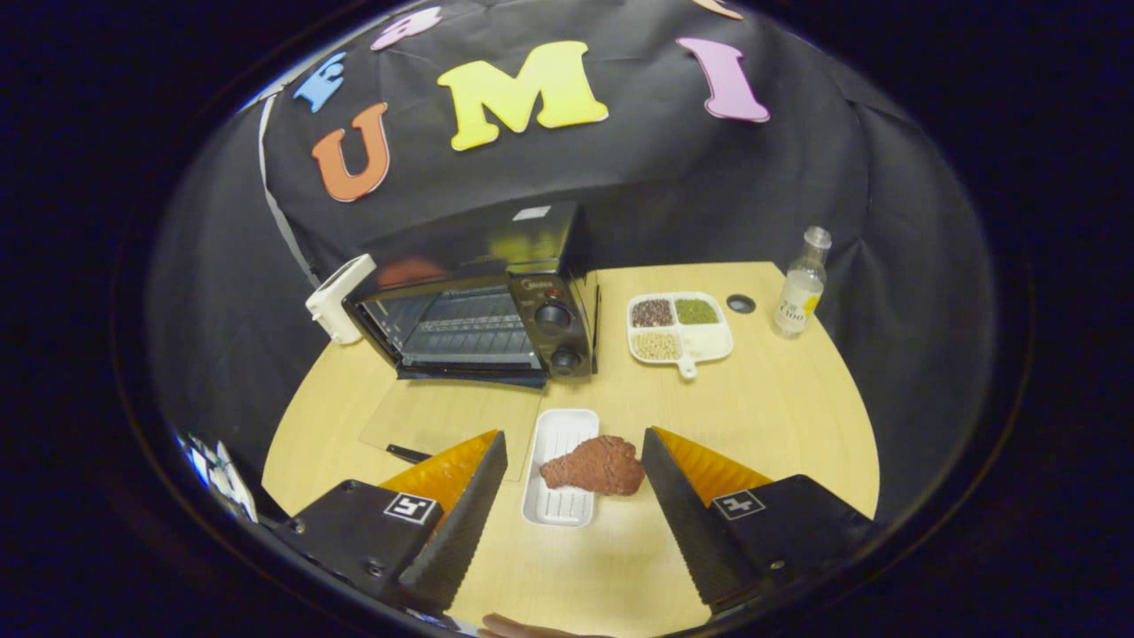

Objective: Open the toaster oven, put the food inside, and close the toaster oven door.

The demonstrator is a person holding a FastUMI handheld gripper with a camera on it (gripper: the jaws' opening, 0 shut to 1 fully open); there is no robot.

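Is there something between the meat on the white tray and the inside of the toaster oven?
No: the toaster oven door lies open on the table, and bare tabletop separates it from the meat, which sits between the open claw's fingers.

The tongs (574, 439) stand spread; bare surface (780, 416) lies at 1 o'clock, while at 12 the toaster oven (483, 306) door seems lowered, leaving the cavity unblocked.

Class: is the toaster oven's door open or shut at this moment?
Open: the toaster oven door lies folded down flat on the table, leaving the rack uncovered.

Gripper (574, 443) fingers spread wide around steak (595, 465) on white tray (556, 509).
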